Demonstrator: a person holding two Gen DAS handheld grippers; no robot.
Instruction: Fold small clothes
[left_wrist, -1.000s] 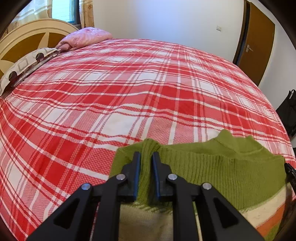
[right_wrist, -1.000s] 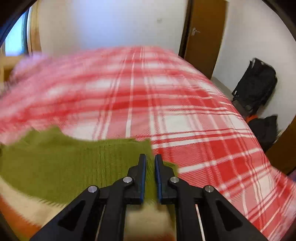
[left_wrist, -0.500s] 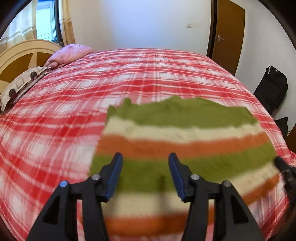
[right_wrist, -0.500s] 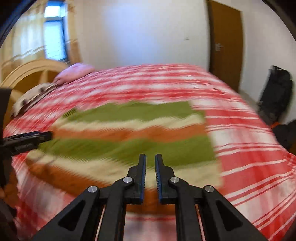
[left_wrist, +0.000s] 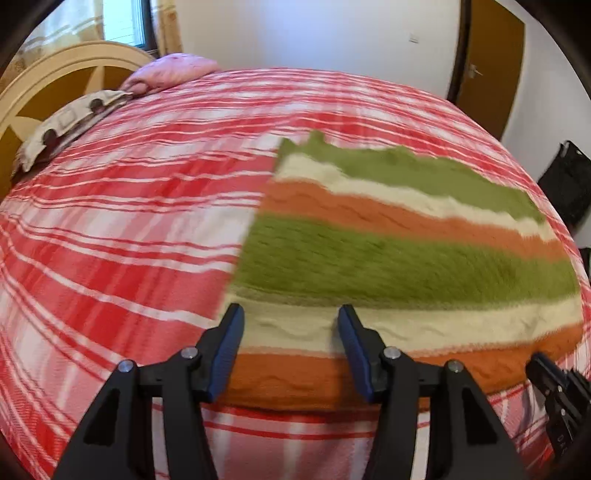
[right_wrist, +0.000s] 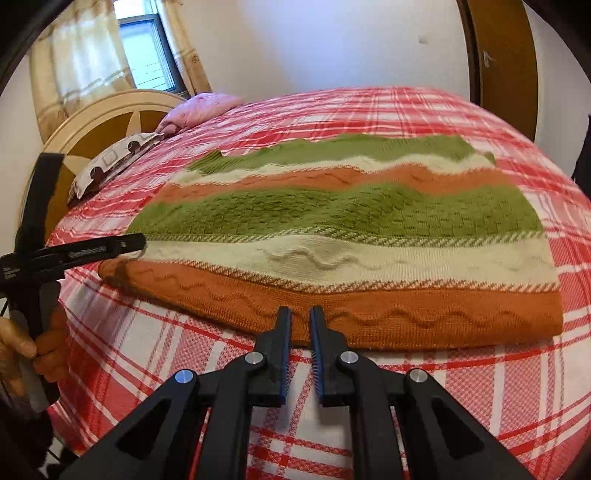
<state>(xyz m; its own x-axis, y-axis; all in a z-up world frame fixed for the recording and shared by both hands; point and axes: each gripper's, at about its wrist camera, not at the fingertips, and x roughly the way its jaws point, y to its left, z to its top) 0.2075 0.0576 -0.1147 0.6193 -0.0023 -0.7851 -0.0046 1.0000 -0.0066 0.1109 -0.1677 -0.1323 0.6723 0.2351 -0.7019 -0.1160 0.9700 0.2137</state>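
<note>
A knitted sweater (right_wrist: 332, 210) with green, cream and orange stripes lies flat on the red plaid bed (right_wrist: 424, 398). Its orange hem is nearest me. My right gripper (right_wrist: 300, 317) is shut just over the near edge of that hem, and I see nothing clamped in it. My left gripper (left_wrist: 291, 332) is open over the sweater's (left_wrist: 388, 258) near left corner, the cream band showing between its fingers without being pinched. From the right wrist view, the left gripper (right_wrist: 135, 243) hovers side-on at the sweater's left edge, held by a hand (right_wrist: 22, 347).
A pink pillow (left_wrist: 173, 72) and a patterned pillow (left_wrist: 70, 123) lie against the round wooden headboard (left_wrist: 55, 70) at the far left. A brown door (left_wrist: 491, 70) and black bags (left_wrist: 569, 181) on the floor are to the right. Plaid bedcover stretches to the left of the sweater.
The left jaws opened and let go of the green edge. Both grippers drew back from the far green edge to the near orange hem; the sweater now lies spread flat.
</note>
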